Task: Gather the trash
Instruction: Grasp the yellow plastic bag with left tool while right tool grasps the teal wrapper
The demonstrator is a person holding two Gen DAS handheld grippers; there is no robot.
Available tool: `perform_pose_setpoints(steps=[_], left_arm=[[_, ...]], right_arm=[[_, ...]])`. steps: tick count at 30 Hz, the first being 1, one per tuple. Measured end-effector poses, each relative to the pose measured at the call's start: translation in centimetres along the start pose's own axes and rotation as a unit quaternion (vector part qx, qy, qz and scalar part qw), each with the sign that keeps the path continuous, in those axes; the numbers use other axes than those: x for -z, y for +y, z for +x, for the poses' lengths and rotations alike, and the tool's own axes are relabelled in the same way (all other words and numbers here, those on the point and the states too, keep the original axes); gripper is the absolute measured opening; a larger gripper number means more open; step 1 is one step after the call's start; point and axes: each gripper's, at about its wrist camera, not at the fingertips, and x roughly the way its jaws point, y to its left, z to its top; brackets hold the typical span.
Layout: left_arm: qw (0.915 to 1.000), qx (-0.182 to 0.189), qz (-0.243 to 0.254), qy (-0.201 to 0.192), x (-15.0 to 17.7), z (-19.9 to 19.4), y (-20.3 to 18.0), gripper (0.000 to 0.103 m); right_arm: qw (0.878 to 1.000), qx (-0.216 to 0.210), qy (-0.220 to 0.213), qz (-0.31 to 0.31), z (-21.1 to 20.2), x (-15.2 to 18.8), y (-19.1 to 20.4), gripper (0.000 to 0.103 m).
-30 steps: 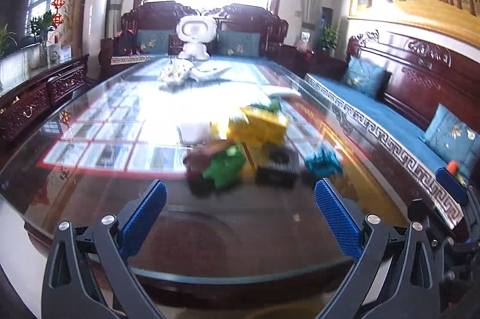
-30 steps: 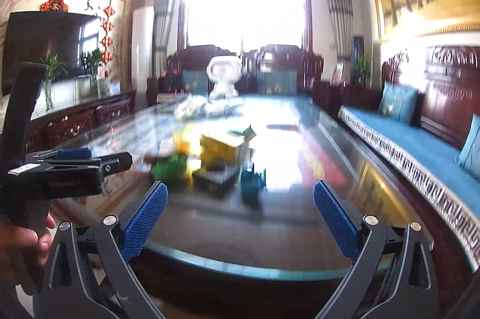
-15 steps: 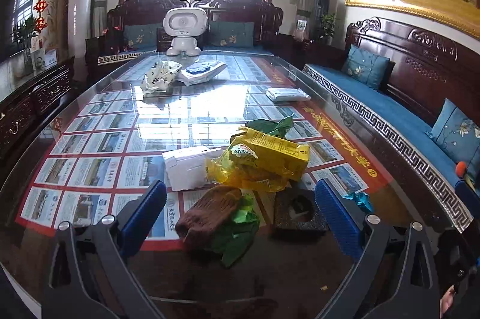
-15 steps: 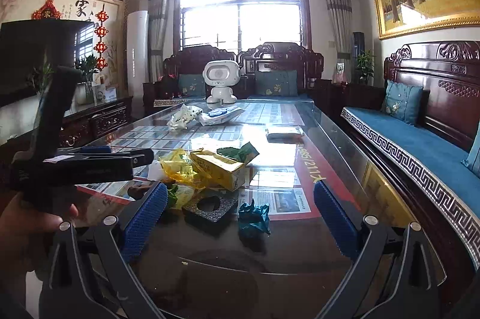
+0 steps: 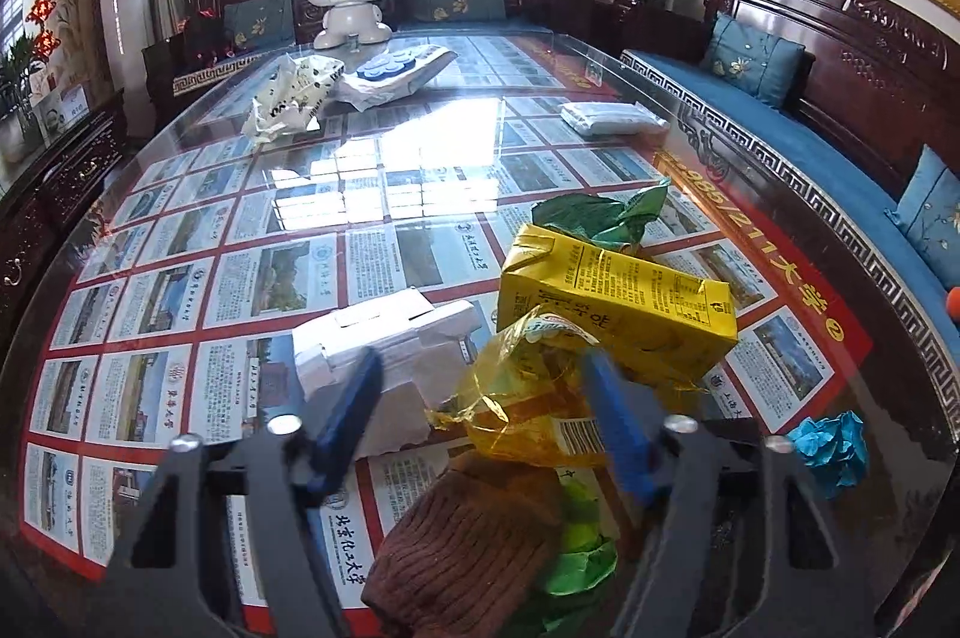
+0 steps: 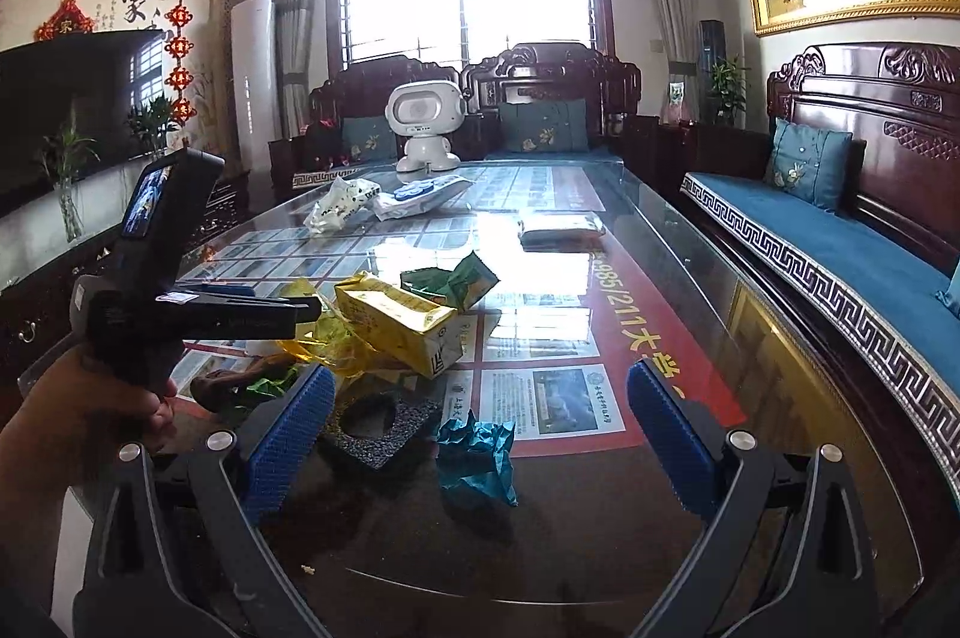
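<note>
Glass-topped dark wooden table (image 6: 690, 488): one yellow drink carton (image 5: 618, 302), one crumpled teal paper wad (image 6: 477, 458), one white box (image 5: 384, 344), clustered near its front edge. Left gripper (image 5: 480, 398) open, blurred, apparently straddling one yellow cellophane wrapper (image 5: 522, 398). Right gripper (image 6: 480, 434) open, empty; bare glass rightward.

Glass-topped table (image 6: 690, 458), yellow carton (image 5: 618, 308), teal wrapper (image 6: 477, 458)

- My left hand-held gripper (image 5: 477, 410) shows smeared blue fingers (image 5: 345, 413), so I can't judge whether they touch the yellow cellophane (image 5: 522, 398).
- The brown knitted piece (image 5: 462, 542) runs off the bottom edge of the left view.
- In the right view, the left tool body (image 6: 198, 314) hides part of the yellow cellophane near the table's (image 6: 600, 518) left edge.
- The carton's (image 5: 618, 302) print is too small to read.
</note>
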Motion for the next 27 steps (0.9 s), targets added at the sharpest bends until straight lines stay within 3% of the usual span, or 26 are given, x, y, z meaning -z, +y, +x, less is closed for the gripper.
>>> perform_pose_setpoints(steps=[1,3,5,8,10,18,24,26,27], left_arm=[[1.0000,0.006,0.000,0.005,0.0,0.2,0.0,0.035],[0.9999,0.011,0.005,0.008,0.1,0.5,-0.1,0.018],[0.9998,0.020,0.003,0.003,0.1,0.3,-0.1,0.013],[0.9995,0.026,0.005,-0.015,0.1,-0.7,-0.3,0.009],[0.9991,0.031,0.008,-0.027,0.0,-1.6,-0.4,0.009],[0.9967,0.045,0.012,-0.067,-0.3,-5.4,-1.2,0.009],[0.9960,0.058,0.000,-0.068,0.4,-6.1,-0.6,0.009],[0.9960,0.060,-0.001,-0.067,0.6,-6.2,-0.6,0.009],[0.9959,0.060,0.000,-0.067,0.8,-6.3,-0.6,0.009]], right_arm=[[1.000,-0.001,0.002,0.000,0.2,0.0,0.0,0.094],[1.000,0.001,0.005,-0.001,0.4,0.1,-0.1,0.094],[1.000,0.003,0.010,-0.001,0.5,0.2,-0.1,0.094],[1.000,0.006,0.024,0.002,0.8,0.5,-0.5,0.089],[0.999,0.005,0.038,0.012,1.2,0.6,-1.0,0.080],[0.997,0.028,0.071,-0.005,3.0,0.9,-1.0,0.080],[0.990,0.031,0.137,-0.016,6.5,1.4,-0.7,0.076],[0.988,0.023,0.150,-0.006,7.2,1.7,-1.0,0.071],[0.987,0.015,0.157,-0.001,7.5,1.8,-1.2,0.054]])
